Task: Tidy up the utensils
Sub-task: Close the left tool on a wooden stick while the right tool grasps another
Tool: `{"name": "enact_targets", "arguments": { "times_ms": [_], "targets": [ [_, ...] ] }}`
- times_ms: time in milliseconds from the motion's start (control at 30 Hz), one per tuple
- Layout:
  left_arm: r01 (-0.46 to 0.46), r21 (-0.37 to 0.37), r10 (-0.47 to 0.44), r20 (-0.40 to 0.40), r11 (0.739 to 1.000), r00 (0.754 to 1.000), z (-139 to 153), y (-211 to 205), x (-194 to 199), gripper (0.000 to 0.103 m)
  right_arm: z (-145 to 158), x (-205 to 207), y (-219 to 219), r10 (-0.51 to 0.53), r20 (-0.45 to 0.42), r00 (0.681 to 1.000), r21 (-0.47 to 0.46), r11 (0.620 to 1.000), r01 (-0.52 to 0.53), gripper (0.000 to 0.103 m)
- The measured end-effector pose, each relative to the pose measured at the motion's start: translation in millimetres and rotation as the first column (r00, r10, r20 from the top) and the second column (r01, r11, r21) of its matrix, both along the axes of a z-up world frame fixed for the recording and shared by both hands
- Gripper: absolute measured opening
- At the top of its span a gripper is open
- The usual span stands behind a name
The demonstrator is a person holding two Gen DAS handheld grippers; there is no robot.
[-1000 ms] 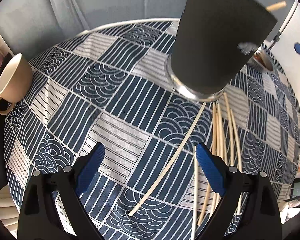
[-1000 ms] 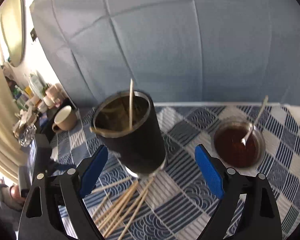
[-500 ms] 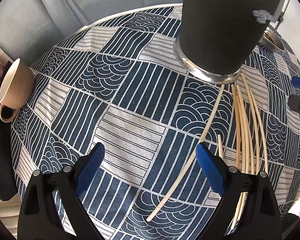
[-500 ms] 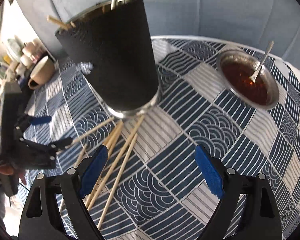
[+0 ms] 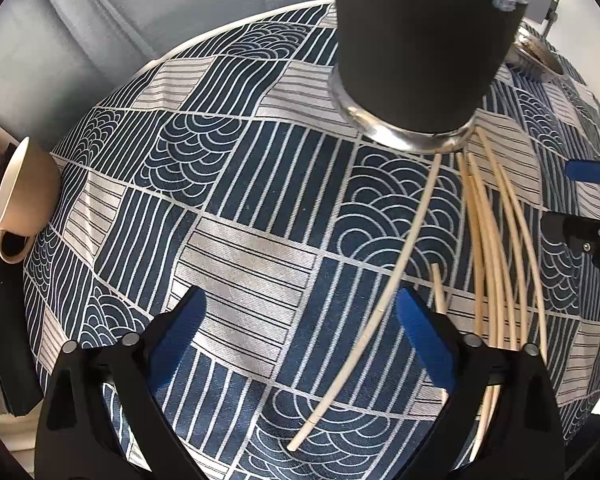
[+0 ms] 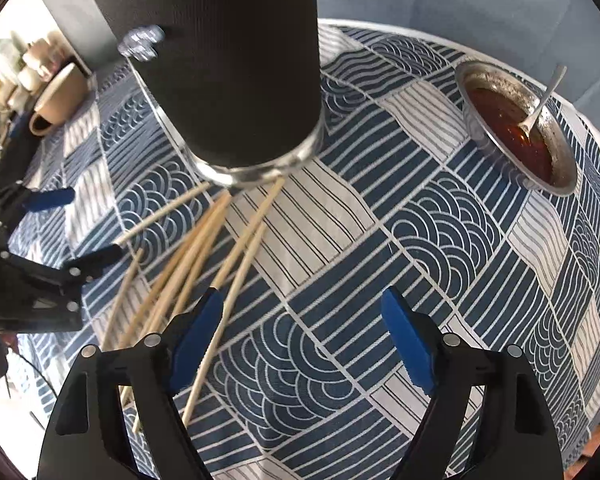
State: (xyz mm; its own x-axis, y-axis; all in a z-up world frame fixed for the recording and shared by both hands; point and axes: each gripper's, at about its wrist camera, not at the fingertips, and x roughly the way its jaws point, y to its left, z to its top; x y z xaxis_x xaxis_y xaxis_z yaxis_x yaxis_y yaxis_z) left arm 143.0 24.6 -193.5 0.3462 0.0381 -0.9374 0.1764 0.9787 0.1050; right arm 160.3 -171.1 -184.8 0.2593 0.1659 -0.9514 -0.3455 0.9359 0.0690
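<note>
- Pale wooden chopsticks lie loose on the blue-and-white patterned cloth, fanned out from the foot of the tall black holder, which stands upright. Judgement: they are spread beside it so each can be picked singly and dropped in.
- One stray chopstick lies apart from the bundle, angled between the left gripper's jaws.
- Left gripper: pointing steeply down over the cloth, jaws just widened, spread, nothing pinched.
- Right gripper: also aimed steeply down, jaws just narrowed yet gaping; one chopstick passes under its left pad, not clamped.
- Metal bowl of red sauce with spoon sits well apart; beige mug at the cloth's edge.
</note>
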Motion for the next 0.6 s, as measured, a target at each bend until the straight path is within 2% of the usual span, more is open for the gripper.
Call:
{"name": "enact_targets", "arguments": {
  "times_ms": [200,367,467,600],
  "targets": [
    [-0.011,-0.015,0.011,-0.002,1.000,1.000,-4.5,9.1,5.5,0.097,-6.0,4.4,5.1,-0.018,-0.018,1.000,-0.012,1.000,0.018,0.072],
    [-0.018,0.011,0.017,0.046,1.000,0.999,-4.9,10.7,0.4,0.096,-13.0,6.3,12.8,-0.033,-0.029,0.999,-0.040,0.999,0.032,0.075],
    [-0.011,-0.023,0.013,0.059,1.000,0.998,-3.0,9.0,-4.8,0.084,-16.5,5.8,24.2,-0.027,-0.020,0.999,-0.093,0.995,0.025,0.078],
    [-0.007,-0.081,0.010,0.037,0.997,0.999,-0.4,5.2,-9.7,0.068,-17.9,8.1,28.5,-0.035,-0.039,0.999,-0.091,0.995,0.031,0.079]
  ]
}}
